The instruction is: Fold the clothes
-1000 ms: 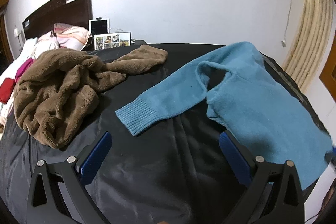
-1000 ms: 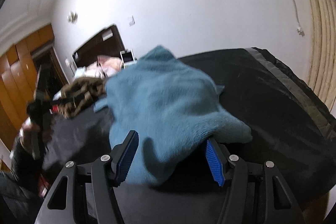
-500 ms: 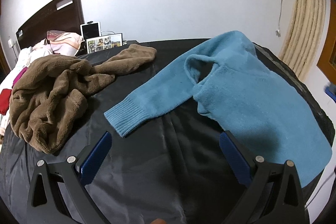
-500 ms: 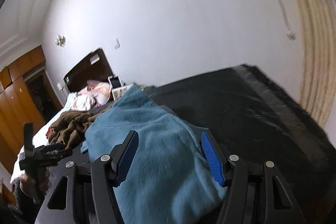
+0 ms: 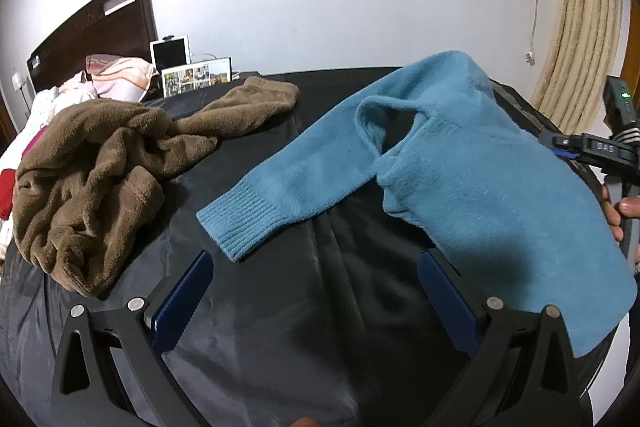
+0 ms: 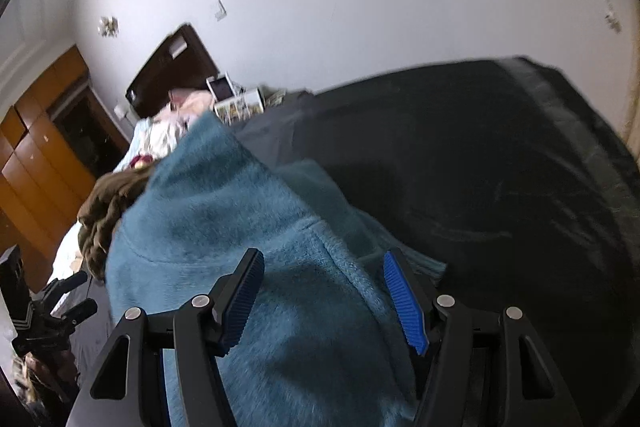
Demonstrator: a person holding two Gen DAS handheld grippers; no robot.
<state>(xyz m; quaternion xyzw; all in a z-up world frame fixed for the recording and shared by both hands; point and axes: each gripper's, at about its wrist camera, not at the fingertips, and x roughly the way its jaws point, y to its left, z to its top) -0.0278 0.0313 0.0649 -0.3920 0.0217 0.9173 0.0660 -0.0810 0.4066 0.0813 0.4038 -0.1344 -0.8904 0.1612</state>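
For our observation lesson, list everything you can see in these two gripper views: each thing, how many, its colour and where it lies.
Sweater: one, teal blue, spread on the right half of the black sheet, one sleeve reaching left.
Fleece garment: one, brown, crumpled at the left.
Sheet: one, black, covering the bed.
Headboard: one, dark wood, far left by the wall.
Pillow: one, pink patterned, below the headboard.
Tablet: one, white-framed, upright by the wall.
Photo frame: one, multi-picture, beside the tablet.
Wardrobe: one, orange-brown wood, far left.
Left gripper: black, blue pads, open above bare sheet.
Right gripper: black, blue pads, open above the sweater.
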